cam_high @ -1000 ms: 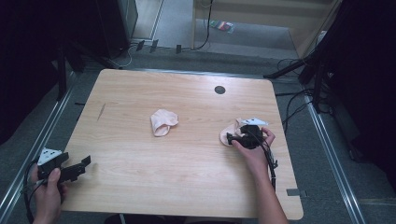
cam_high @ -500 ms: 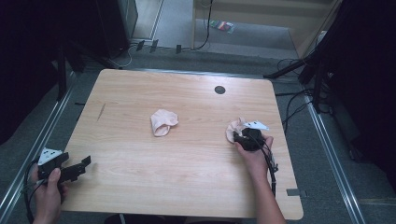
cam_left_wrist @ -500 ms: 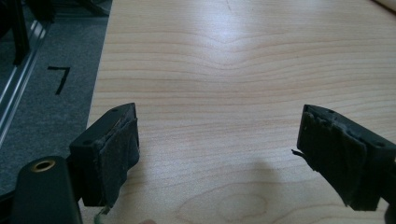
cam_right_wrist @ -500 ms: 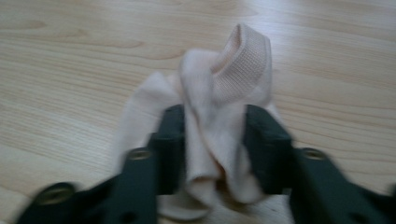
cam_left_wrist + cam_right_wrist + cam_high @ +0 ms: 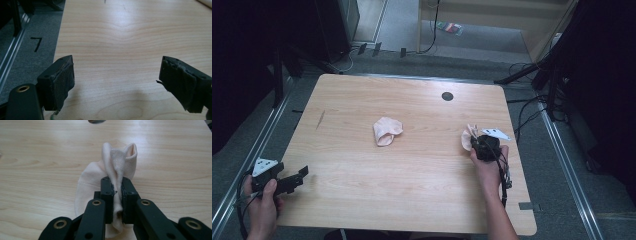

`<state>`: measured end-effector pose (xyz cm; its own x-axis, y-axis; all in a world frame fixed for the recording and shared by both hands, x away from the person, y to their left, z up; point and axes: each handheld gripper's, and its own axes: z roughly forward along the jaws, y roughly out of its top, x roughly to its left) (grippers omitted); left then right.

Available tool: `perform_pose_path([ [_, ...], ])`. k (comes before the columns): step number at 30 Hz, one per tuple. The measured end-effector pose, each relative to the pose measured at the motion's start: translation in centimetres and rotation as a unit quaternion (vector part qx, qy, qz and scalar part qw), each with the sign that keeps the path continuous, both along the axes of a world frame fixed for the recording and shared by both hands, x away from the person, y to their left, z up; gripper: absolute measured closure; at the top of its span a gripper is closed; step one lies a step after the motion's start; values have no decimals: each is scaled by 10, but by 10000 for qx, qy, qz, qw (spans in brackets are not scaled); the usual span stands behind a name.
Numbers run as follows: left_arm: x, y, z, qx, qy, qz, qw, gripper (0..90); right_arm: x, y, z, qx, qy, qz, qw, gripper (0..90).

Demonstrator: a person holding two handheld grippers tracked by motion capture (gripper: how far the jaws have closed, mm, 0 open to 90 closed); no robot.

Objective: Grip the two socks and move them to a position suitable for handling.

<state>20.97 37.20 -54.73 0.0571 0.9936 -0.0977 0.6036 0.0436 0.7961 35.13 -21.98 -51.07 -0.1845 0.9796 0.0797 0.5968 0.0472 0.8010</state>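
Pale pink fabric, a small sock point(image 5: 110, 182), is pinched between the jaws of the right gripper point(image 5: 116, 195), which have just been closing onto it. A fold of the sock's ribbed cuff is squeezed upright between the two black pads, while the rest of the sock lies on the wooden table point(image 5: 37, 170) beneath and behind them. In the high view the same sock point(image 5: 469, 137) is seen near the table's right edge, just in front of the right gripper point(image 5: 482, 145), which is carried by the person's right hand point(image 5: 490, 167).

A second pink sock point(image 5: 386, 131) is left crumpled near the middle of the table point(image 5: 362, 180), well apart from both grippers.

The left gripper point(image 5: 287, 181) is held by the left hand point(image 5: 262, 200) over the table's near left corner. Its jaws are spread wide, with bare wood between them, as seen in the left gripper view point(image 5: 117, 82).

A black mark shaped like the numeral 7 point(image 5: 36, 43) can be read on the grey floor point(image 5: 30, 27) beside the table. A dark round hole point(image 5: 447, 96) is set in the tabletop towards the far edge.
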Motion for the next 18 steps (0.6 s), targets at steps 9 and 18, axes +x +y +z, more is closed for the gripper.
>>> perform_pose_path([
  [9, 1, -25, 20, -49, -214, -124, 9997, 138, -27, 6, 31, 162, -204, 130, 9996, 834],
  [18, 8, -66, 36, -15, -259, -532, 9982, 135, -49, 12, 38, 121, -388, 130, 9991, 834],
])
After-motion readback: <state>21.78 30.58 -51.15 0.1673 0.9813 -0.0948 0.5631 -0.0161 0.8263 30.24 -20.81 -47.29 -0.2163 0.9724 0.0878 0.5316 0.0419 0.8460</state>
